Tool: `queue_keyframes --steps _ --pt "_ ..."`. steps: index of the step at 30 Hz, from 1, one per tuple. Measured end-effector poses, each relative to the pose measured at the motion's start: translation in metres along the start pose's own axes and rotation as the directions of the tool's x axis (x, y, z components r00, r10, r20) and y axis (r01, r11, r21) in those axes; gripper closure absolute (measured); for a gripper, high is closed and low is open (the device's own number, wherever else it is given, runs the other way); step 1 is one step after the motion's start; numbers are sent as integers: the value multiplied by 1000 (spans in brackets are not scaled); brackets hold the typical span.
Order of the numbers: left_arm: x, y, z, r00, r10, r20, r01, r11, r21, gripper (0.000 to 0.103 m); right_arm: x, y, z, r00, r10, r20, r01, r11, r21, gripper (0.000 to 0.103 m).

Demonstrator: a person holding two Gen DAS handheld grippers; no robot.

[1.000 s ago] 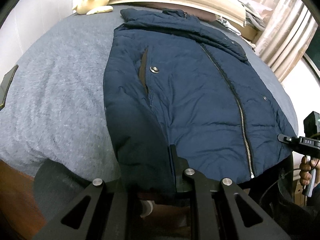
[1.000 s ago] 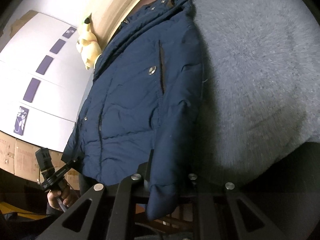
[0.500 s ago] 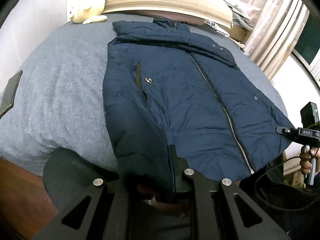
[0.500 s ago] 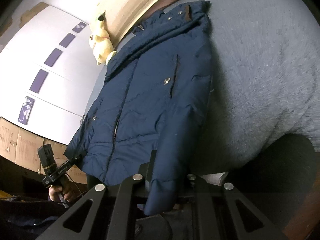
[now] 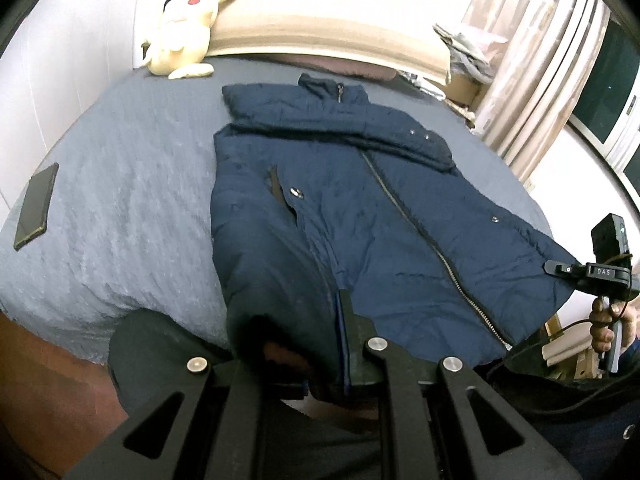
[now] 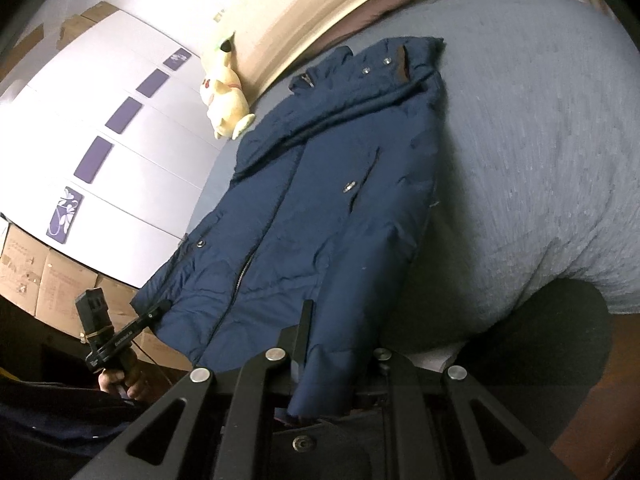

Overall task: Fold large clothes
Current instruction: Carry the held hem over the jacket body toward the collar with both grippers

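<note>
A navy padded jacket (image 5: 340,208) lies front up on a grey bed (image 5: 120,208), collar at the headboard, zip closed. My left gripper (image 5: 296,344) is shut on the jacket's left sleeve cuff at the foot of the bed. My right gripper (image 6: 332,364) is shut on the right sleeve cuff (image 6: 324,384), which hangs between its fingers. The jacket in the right wrist view (image 6: 312,208) stretches back toward the collar. Each gripper shows in the other's view, at the hem corners (image 5: 560,268) (image 6: 156,312).
A yellow plush toy (image 5: 184,32) sits by the headboard (image 5: 320,36). A dark phone (image 5: 36,206) lies on the bed's left side. Curtains (image 5: 532,64) hang at the right. Cardboard boxes (image 6: 44,276) stand by the white wall. Wooden floor (image 5: 52,380) lies below the bed edge.
Both grippers have pulled back and up from the bed while holding the cuffs. More of the jacket, the headboard and the plush toy is in view.
</note>
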State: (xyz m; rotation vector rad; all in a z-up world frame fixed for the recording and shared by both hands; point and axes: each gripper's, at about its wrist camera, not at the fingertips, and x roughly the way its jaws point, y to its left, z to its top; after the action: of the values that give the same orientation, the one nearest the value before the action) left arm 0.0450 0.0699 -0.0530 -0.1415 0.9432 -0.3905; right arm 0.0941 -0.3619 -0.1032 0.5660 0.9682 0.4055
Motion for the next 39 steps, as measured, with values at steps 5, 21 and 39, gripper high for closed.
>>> queue_keyframes --steps 5,21,39 --pt "-5 0 12 999 -19 36 19 1000 -2 92 -5 2 7 999 28 36 -28 1000 -7 91" --pt "0 -3 44 994 -1 109 6 999 -48 92 -18 19 35 985 89 147 -84 996 -36 91" --pt "15 1 84 985 82 153 -61 988 -141 92 -18 17 65 944 93 318 -115 992 49 91"
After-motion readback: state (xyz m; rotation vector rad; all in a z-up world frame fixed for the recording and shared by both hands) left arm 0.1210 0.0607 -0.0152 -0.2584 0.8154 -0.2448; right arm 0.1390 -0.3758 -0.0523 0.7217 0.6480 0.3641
